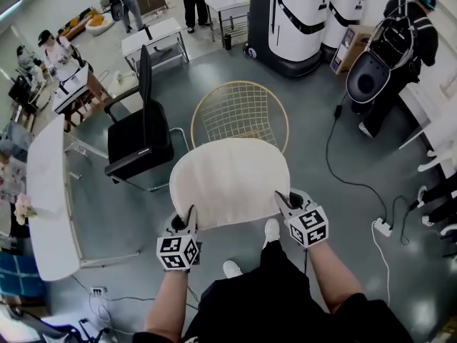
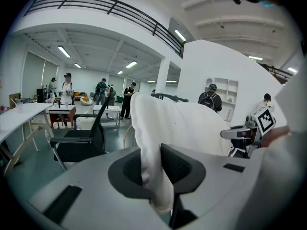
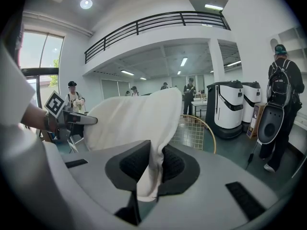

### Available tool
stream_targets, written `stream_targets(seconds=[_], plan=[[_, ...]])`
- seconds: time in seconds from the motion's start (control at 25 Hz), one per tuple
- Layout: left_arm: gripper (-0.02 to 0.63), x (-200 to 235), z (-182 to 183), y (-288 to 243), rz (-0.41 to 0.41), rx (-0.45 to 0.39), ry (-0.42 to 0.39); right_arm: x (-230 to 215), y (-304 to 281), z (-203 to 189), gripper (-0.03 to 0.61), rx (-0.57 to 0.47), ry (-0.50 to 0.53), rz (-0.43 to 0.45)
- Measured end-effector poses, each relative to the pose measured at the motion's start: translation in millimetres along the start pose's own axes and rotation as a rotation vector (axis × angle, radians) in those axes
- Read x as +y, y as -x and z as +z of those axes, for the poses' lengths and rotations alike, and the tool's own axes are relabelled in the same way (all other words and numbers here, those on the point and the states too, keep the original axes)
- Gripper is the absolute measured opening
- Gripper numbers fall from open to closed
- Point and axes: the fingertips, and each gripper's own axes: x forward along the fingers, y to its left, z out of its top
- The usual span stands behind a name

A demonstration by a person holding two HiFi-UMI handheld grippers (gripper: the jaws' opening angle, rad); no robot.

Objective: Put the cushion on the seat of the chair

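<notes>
Head view first: we hold one cream cushion (image 1: 228, 181) at mid-frame, spread out flat. Its far edge overlaps the near rim of the round gold wire chair (image 1: 239, 113) just above it in the picture. The chair's wire seat shows bare, so the cushion is not yet on it.

Two grippers are at work. The left gripper (image 1: 190, 216) bites the cushion's lower-left edge, and the right gripper (image 1: 284, 200) bites its lower-right edge. We count two chairs, the wire one at centre and a black office chair (image 1: 139, 138) to its left. Two white machines (image 1: 300, 20) stand side by side at the top. One long white table (image 1: 46, 191) runs down the left edge.

In the left gripper view, a single fold of cushion drops between the two dark pads (image 2: 180, 164), and both press into the fabric. The rest of the cushion billows up through the centre, and the black office chair sits at left.

The right gripper view shows the same grip, with two pads (image 3: 132, 164) pinching a fold at lower centre. The wire chair's gold rim peeks out right of the cushion, and both white machines stand further right.
</notes>
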Motion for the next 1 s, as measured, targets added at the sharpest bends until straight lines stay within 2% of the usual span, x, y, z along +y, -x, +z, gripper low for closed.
stream_targets(seconds=[0.6,1.0], plan=[[0.078,-37,28,-139,0.074,0.042,0.025,-142,-73,12,0.055,0.053,-0.010,0.068],[0.086,-45,34,-204,0.127,0.070,0.037,-204,-112,14,0.057,0.082,-0.001,0.106]])
